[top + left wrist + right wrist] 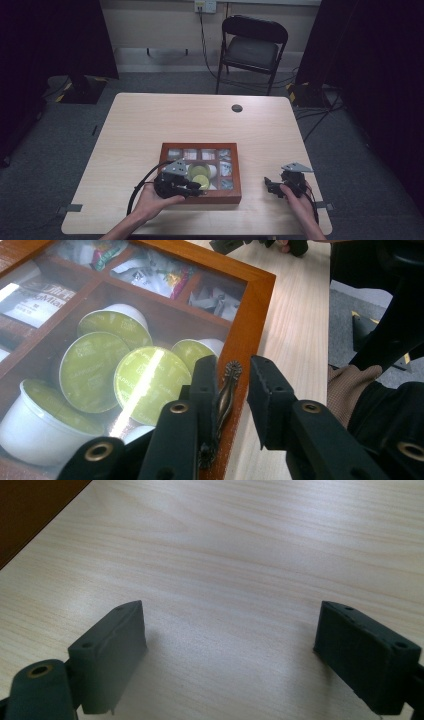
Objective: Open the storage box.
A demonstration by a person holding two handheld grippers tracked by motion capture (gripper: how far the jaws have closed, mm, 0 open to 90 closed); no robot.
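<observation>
A brown wooden box with a clear lid lies on the table's near half. Through the lid I see green-topped white capsules in the large compartment. A small brass handle sits on the box's front rim. My left gripper is at that rim, open, its jaws on either side of the handle; one pad touches it and the other stands apart. My right gripper rests low over bare table to the right of the box, open wide with nothing between its fingers.
Small compartments along the box's far and right sides hold wrapped sachets. The table has a dark grommet near its far edge. A black folding chair stands beyond it. A box corner appears in the right gripper view.
</observation>
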